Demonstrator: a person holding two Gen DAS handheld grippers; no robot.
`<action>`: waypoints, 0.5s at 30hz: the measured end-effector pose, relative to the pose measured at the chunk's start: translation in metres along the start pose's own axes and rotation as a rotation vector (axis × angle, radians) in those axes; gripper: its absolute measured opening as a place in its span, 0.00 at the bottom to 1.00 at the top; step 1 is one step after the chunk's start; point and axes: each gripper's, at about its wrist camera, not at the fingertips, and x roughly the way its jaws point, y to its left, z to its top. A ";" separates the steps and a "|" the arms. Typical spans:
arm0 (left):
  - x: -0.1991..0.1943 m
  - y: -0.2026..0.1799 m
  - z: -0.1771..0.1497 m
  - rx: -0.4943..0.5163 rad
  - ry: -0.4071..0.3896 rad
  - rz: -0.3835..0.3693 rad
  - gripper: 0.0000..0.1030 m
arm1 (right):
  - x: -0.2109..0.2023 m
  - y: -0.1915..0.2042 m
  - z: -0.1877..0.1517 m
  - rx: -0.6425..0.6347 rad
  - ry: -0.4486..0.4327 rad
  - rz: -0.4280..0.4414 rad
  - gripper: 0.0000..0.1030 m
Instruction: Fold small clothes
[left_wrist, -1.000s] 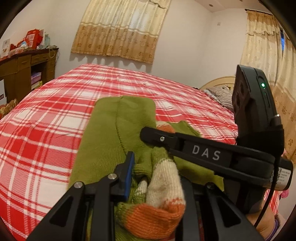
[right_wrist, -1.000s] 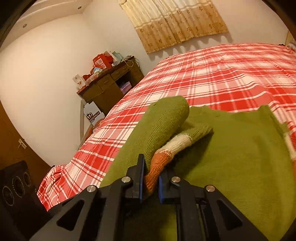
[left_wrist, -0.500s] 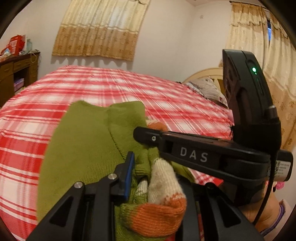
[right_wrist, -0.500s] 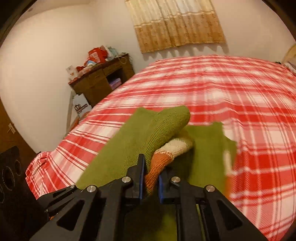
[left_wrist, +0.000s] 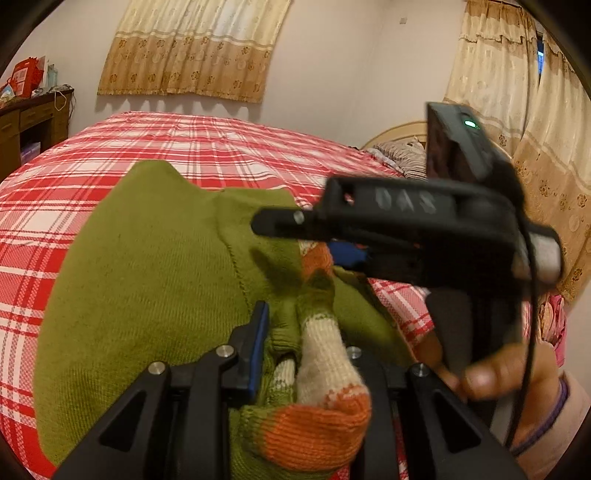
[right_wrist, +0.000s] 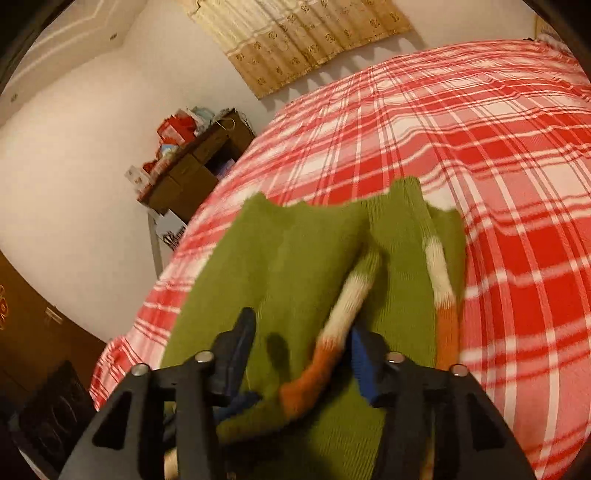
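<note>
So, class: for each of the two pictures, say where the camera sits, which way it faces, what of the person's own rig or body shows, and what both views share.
Left wrist: on the left gripper, facing across the bed to the curtain; shut on the sweater cuff; right gripper and hand show.
Right wrist: on the right gripper, open, facing the desk.
Shared: green sweater, plaid bed.

An olive-green knit sweater (right_wrist: 306, 258) is lying across the red plaid bed (right_wrist: 498, 147), its orange-and-cream striped cuffs (left_wrist: 325, 417) bunching at 6 o'clock, sleeves folding inward.
</note>
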 end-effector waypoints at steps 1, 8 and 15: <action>0.001 0.000 0.000 -0.001 -0.001 -0.001 0.23 | 0.004 -0.003 0.004 0.017 0.003 0.012 0.50; 0.000 -0.008 0.003 0.021 0.008 0.021 0.23 | 0.012 0.005 0.012 -0.065 -0.013 -0.059 0.11; -0.001 -0.047 0.030 0.048 -0.025 -0.071 0.17 | -0.026 0.019 0.033 -0.210 -0.118 -0.106 0.11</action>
